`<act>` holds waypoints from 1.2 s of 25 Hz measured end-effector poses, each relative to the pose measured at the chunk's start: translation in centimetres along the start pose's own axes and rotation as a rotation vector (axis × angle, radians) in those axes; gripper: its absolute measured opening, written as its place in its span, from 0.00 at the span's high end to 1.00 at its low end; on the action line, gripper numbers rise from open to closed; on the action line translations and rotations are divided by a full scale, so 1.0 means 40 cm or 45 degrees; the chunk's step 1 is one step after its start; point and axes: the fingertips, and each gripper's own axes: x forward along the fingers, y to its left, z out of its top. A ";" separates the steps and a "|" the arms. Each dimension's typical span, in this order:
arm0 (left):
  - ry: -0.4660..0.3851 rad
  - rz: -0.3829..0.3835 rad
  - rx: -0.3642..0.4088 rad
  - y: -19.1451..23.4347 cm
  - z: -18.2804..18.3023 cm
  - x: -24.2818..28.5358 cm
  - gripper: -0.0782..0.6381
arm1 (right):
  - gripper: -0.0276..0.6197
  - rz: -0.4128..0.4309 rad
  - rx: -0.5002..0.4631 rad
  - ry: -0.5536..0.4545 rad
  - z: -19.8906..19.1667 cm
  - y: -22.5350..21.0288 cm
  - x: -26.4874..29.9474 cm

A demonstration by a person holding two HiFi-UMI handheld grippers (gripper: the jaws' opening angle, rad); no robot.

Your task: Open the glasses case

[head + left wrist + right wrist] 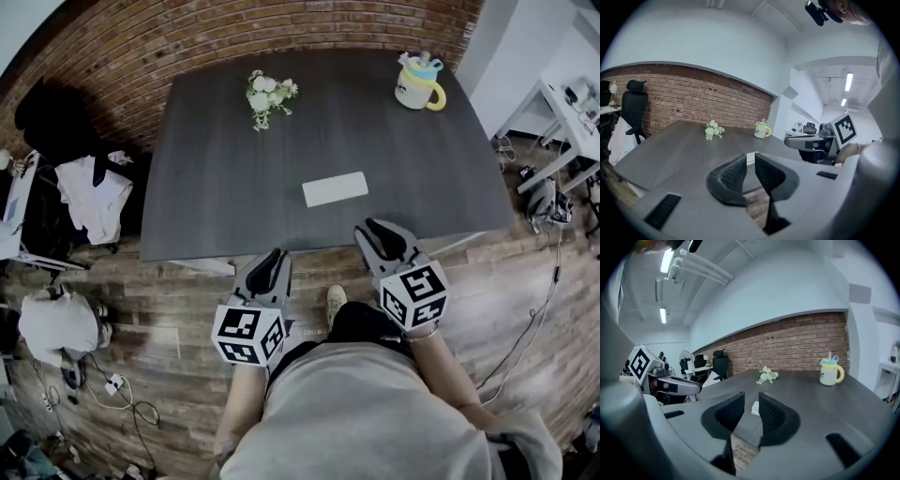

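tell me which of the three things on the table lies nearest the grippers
The flat white glasses case, near the front edge of the table. The flower bunch and the yellow-handled mug sit at the far end.

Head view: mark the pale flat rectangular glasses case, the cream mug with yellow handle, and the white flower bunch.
Pale flat rectangular glasses case (335, 188): head view, middle of its top.
Cream mug with yellow handle (412, 91): head view, its body.
White flower bunch (267, 92): head view, the blossoms.
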 end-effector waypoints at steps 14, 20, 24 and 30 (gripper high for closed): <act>0.099 0.042 -0.028 0.077 0.014 0.307 0.82 | 0.81 0.013 0.015 0.106 0.017 -0.248 0.156; 0.184 0.038 -0.013 0.062 -0.018 0.337 0.82 | 0.81 0.038 0.086 0.135 -0.023 -0.276 0.177; 0.219 0.029 0.014 0.063 -0.022 0.353 0.82 | 0.81 0.042 0.095 0.141 -0.035 -0.283 0.184; 0.241 -0.029 0.056 0.063 -0.012 0.388 0.82 | 0.82 -0.007 0.101 0.144 -0.053 -0.309 0.174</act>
